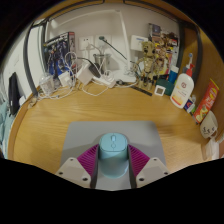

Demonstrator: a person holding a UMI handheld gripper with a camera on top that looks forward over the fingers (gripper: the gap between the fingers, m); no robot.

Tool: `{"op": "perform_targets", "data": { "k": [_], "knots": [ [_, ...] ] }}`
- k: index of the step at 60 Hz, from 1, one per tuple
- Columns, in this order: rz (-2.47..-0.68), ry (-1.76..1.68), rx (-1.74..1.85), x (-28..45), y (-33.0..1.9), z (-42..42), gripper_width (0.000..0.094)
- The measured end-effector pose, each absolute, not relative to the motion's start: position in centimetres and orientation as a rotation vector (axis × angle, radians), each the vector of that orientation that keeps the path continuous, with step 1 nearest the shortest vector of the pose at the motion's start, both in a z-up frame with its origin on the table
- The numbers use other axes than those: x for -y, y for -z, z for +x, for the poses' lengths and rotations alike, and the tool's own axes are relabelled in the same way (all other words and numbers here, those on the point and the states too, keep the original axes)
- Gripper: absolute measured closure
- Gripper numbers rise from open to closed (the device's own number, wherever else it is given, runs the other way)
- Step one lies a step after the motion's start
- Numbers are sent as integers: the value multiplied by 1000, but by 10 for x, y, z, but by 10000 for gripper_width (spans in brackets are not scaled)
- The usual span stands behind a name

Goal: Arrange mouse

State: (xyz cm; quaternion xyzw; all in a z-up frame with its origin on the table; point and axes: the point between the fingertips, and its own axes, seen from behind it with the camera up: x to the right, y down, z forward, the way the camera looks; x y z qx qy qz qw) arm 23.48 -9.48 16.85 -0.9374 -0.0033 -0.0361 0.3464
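Observation:
A light blue mouse [112, 150] sits between my gripper's two fingers, its scroll wheel pointing away from me. Both magenta pads [88, 160] press against its sides, so my gripper [112, 162] is shut on it. The mouse is over a grey mouse mat [82, 133] that lies on the wooden desk [60, 122]. I cannot tell whether the mouse rests on the mat or is held just above it.
Along the back of the desk are a tangle of white cables and a power strip [88, 75], a small wooden figure [150, 60], a white bottle [183, 88] and a colourful box [205, 100]. A dark object [14, 95] stands at the far left.

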Motion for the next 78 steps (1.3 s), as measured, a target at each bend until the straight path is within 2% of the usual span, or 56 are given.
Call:
{"op": "perform_targets", "data": {
  "k": [5, 7, 9, 12, 14, 23, 39, 46, 53, 62, 78],
  "knots": [
    [-2453, 105, 22, 94, -169, 236, 414],
    [-2468, 115, 30, 96, -170, 237, 353],
    [-2479, 129, 42, 97, -171, 239, 216],
    [-2483, 151, 46, 98, -178, 240, 106],
    [-2478, 153, 47, 100, -186, 240, 85],
    [-2428, 125, 14, 102, -245, 230, 88],
    [-2264, 147, 4, 119, -392, 221, 86],
    [-2218, 129, -10, 133, -433, 206, 87],
    [-2196, 128, -3, 146, -454, 193, 88],
    [-2185, 113, 37, 158, -464, 170, 85],
    [-2210, 110, 58, 178, -452, 145, 87]
  ]
}}
